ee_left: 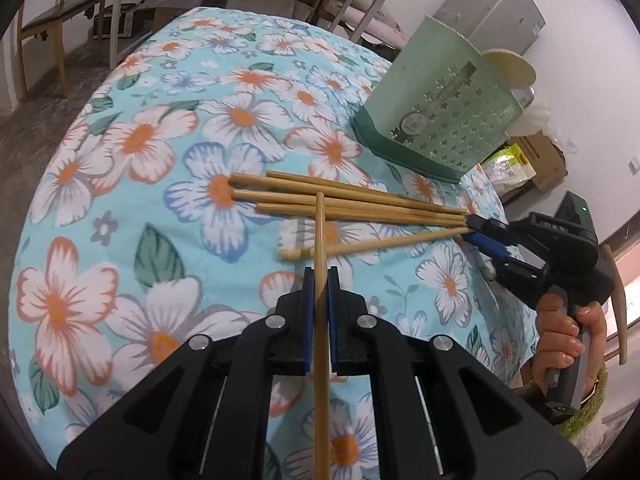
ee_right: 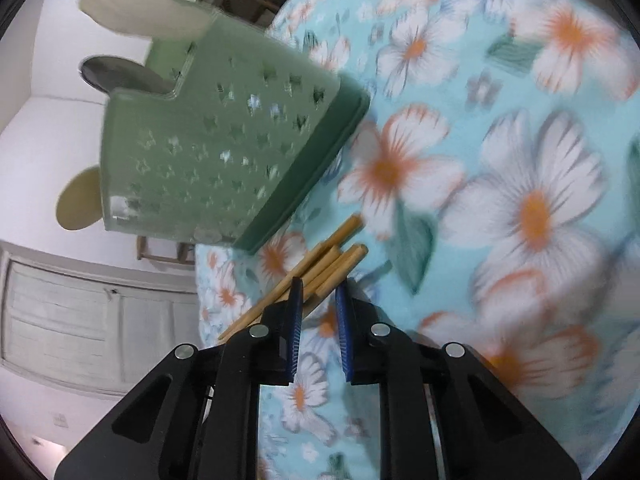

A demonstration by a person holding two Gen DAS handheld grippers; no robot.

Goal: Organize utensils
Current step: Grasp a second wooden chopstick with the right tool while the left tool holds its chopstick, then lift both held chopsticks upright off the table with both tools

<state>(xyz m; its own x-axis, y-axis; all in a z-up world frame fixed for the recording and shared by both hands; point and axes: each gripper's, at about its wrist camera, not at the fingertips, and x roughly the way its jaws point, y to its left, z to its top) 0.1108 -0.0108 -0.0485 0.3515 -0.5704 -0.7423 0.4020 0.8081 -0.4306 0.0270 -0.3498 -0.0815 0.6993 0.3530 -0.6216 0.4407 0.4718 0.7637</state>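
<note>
Six wooden chopsticks show in the left wrist view. One chopstick (ee_left: pixel 320 264) is pinched between the pressed-together blue pads of the left gripper (ee_left: pixel 319 280) and points away from the camera, its far end crossing over the others. Four chopsticks (ee_left: pixel 344 200) lie fanned on the flowered tablecloth (ee_left: pixel 140 152), their thin ends meeting at the right, where the right gripper (ee_left: pixel 472 229) reaches in at their tips. A fifth loose one (ee_left: pixel 372 245), blurred, lies slanted just nearer. One hand (ee_left: pixel 568 340) grips the right gripper's handle. One green utensil holder (ee_left: pixel 444 120) with star-shaped holes stands at the far right of the table, with rounded utensil heads showing above its rim.

From the right wrist view, the same holder (ee_right: pixel 216 152) fills the upper left, and three rounded utensil heads poke past its rim. About four chopstick ends (ee_right: pixel 332 264) bunch together just beyond the fingertips, some running between the blue pads (ee_right: pixel 295 320). The jaws stand narrowly apart; whether they press on the sticks cannot be told.
</note>
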